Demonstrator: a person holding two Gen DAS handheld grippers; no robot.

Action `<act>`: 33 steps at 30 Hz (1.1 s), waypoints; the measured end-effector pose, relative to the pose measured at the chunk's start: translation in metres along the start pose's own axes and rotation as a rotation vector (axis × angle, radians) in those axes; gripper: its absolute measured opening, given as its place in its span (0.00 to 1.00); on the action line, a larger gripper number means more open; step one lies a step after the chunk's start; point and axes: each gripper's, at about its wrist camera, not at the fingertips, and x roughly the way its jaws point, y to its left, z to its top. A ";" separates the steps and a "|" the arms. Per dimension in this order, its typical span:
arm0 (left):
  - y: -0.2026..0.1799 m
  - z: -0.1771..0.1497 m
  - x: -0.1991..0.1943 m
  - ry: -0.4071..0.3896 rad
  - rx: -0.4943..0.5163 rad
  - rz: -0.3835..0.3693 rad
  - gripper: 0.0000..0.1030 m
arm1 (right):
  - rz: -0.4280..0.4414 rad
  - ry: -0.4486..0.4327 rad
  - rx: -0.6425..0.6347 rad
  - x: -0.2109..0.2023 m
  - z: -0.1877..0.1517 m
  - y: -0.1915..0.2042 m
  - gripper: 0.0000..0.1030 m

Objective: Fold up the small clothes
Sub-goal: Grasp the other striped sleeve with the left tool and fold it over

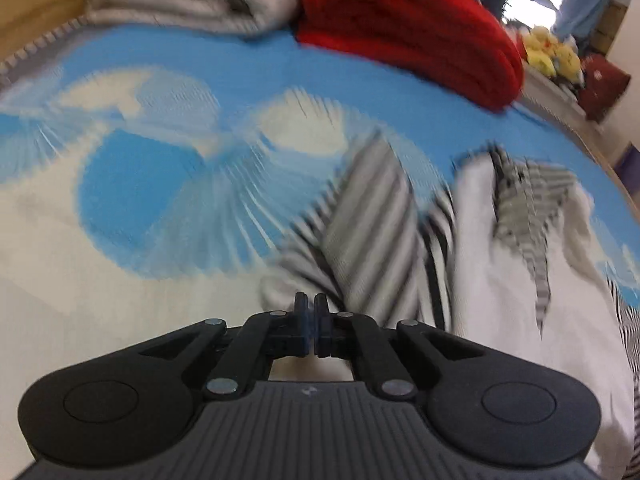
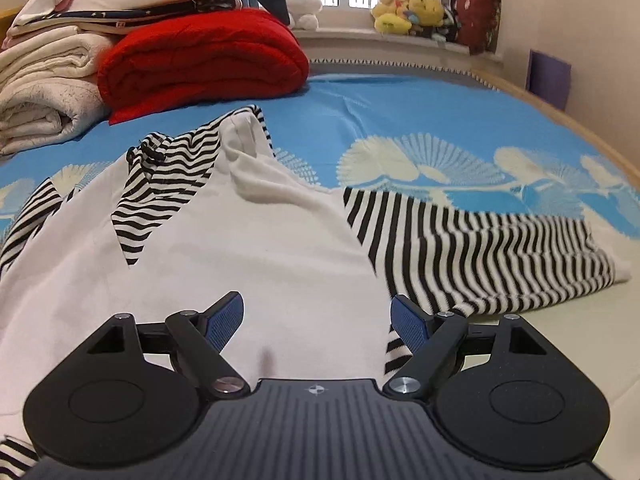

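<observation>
On the bed: one small garment [image 2: 256, 248], soft white knit body with black-and-white striped sleeves and striped neck trim, spread flat over a blue bedspread [image 2: 420, 112] printed with cream fan-shaped motifs. One striped sleeve [image 2: 480, 256] runs out to the right, ending in a plain white cuff. Second sleeve [image 1: 372, 220] is folded up and over, blurred in the left wrist view.

Left gripper [image 1: 311, 322]: black fingers pressed together, nothing visibly between them in this view; its tips sit just over the second sleeve's white cuff edge. Whole left frame is motion-blurred.

Right gripper [image 2: 316, 320]: jaws spread wide, blue ribbed pads [image 2: 224, 320] exposed, hovering over the white body near the hem, holding nothing.

Background, head of bed: one red blanket [image 2: 200, 60], thick, folded into a roll; one stack of cream folded bedding [image 2: 44, 92], nubby texture, beside it. Yellow plush toys [image 2: 408, 14] cluster on the window sill, count unclear.
</observation>
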 end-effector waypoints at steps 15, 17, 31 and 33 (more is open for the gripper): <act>0.128 0.106 -0.022 -0.141 -0.176 0.435 0.62 | 0.023 0.022 -0.030 0.006 -0.002 0.018 0.80; 0.123 0.094 -0.010 -0.106 -0.168 0.408 0.81 | 0.027 0.024 -0.043 0.006 -0.003 0.019 0.80; 0.067 0.034 0.060 0.062 0.117 0.515 0.03 | 0.005 0.041 -0.031 0.011 -0.005 0.011 0.80; 0.093 0.040 0.053 0.053 0.042 0.529 0.03 | 0.001 0.044 -0.015 0.012 -0.005 0.007 0.80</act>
